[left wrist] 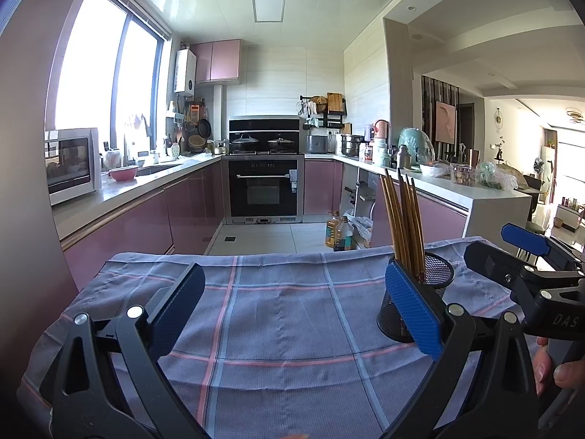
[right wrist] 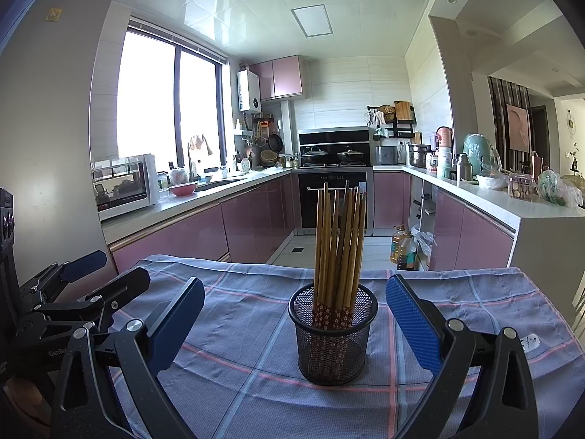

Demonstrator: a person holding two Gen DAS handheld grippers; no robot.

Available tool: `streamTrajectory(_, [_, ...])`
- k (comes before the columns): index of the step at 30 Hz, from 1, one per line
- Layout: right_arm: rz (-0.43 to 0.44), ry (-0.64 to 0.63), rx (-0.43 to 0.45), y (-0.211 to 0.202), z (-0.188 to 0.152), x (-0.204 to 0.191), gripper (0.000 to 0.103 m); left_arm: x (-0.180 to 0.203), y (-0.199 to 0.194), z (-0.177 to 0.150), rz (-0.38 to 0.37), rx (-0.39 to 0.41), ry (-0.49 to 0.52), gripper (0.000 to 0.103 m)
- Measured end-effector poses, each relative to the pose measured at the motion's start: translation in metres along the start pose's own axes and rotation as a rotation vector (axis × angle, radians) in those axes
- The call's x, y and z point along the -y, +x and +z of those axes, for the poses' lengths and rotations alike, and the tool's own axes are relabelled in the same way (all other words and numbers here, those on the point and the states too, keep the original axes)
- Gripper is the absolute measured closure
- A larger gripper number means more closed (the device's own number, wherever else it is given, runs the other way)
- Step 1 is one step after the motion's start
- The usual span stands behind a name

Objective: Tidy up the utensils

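Right wrist view looks straight at a black mesh cup (right wrist: 332,333) standing upright on a blue checked cloth (right wrist: 256,395) that covers the table. A bundle of wooden chopsticks (right wrist: 340,241) stands in the cup, thin ends up and the red flower-patterned ends down behind the mesh, leaning slightly against one another. The right gripper (right wrist: 296,323) has its jaws spread wide, one blue pad on each side of the cup and both clear of it; it holds nothing. At the left edge of this view the left gripper (right wrist: 97,274) appears, set apart from the cup.

Left wrist view shows the left gripper (left wrist: 296,312) also spread wide and empty above bare cloth (left wrist: 278,329). The mesh cup (left wrist: 431,292) sits just behind its right-hand blue pad, partly hidden by it, with the chopsticks (left wrist: 402,219) rising above. At the right edge the right gripper (left wrist: 508,252) reaches in, and fingers (left wrist: 565,371) of the person's hand curl around its handle.

Behind the table lies a kitchen with pink cabinets (right wrist: 175,237), a built-in oven (left wrist: 264,190) and a white microwave (right wrist: 124,186) on the counter.
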State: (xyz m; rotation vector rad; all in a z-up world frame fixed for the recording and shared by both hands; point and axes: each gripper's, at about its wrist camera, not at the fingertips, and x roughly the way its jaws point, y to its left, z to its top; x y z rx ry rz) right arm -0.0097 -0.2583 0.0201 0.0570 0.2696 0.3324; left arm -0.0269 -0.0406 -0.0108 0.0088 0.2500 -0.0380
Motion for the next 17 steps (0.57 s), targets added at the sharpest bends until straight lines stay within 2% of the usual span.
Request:
streamTrajectory(9, [-0.001,0.002,-0.006,0.001,-0.002,0.000,0.007,0.002,0.003,-0.002,0.004,-0.016,0.013,0.006])
streamTrajectory(12, [-0.021,0.006,-0.019,0.002,-0.006,0.007,0.007,0.002,0.009,-0.003,0.000,-0.045,0.010,0.006])
streamTrajectory(15, [-0.052,0.044,-0.067,0.007,-0.012,0.030,0.007,-0.007,0.019,-0.005,0.004,-0.094,-0.010,0.006])
streamTrajectory(17, [-0.101,0.059,-0.147,0.017,-0.019,0.054,0.007,-0.014,0.027,-0.007,-0.002,-0.134,-0.027,0.006])
